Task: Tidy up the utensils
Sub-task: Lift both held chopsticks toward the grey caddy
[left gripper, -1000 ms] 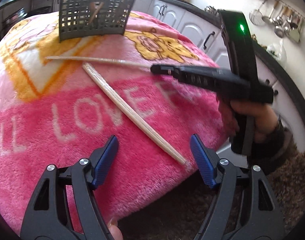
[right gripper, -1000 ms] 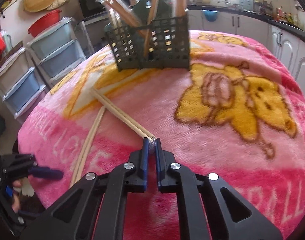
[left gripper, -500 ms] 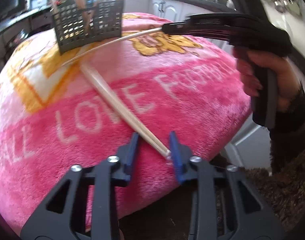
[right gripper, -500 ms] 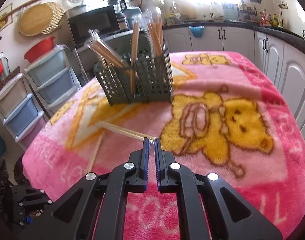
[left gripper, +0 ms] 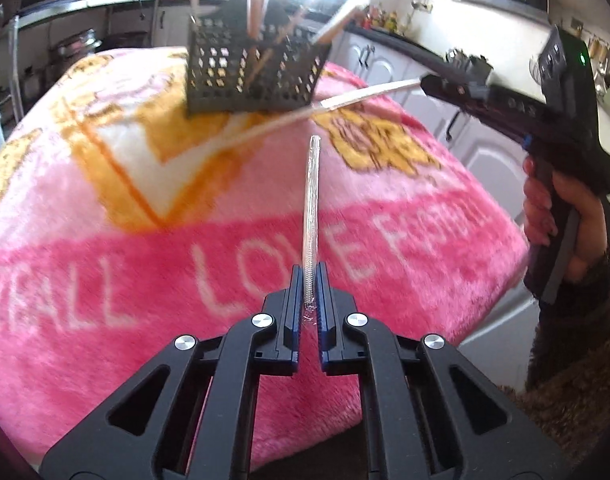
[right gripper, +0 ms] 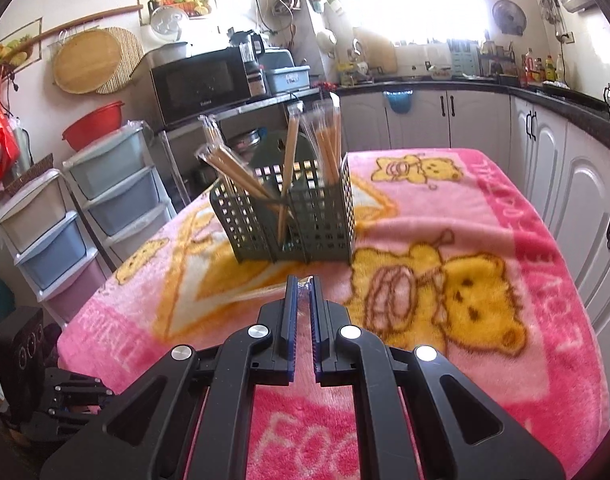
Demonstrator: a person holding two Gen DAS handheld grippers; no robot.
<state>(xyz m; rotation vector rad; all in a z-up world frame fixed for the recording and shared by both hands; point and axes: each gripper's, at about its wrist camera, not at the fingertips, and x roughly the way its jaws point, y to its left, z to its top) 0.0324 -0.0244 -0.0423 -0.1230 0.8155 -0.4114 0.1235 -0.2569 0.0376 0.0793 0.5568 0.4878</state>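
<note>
Both grippers clamped on wrapped chopsticks, lifted off the blanket (left gripper: 105,248): left gripper (left gripper: 308,280) just squeezed onto one pair (left gripper: 311,200), right gripper (right gripper: 301,292) holding another pair (left gripper: 345,100). Basket (right gripper: 289,216) straight ahead. Lift high, tip ends down, drop in gently, one at a time.

Right gripper's (right gripper: 301,280) chopstick pair (right gripper: 261,294) motion-blurred; its far end indistinct.

The blanket (right gripper: 485,216) over the bench is fluffy pink cloth. The caddy (right gripper: 289,216) is matt perforated plastic. The chopsticks (left gripper: 311,216) look wooden inside glossy clear wrappers. Both grippers' fingers (left gripper: 293,300) are matt black plastic with blue pads.
</note>
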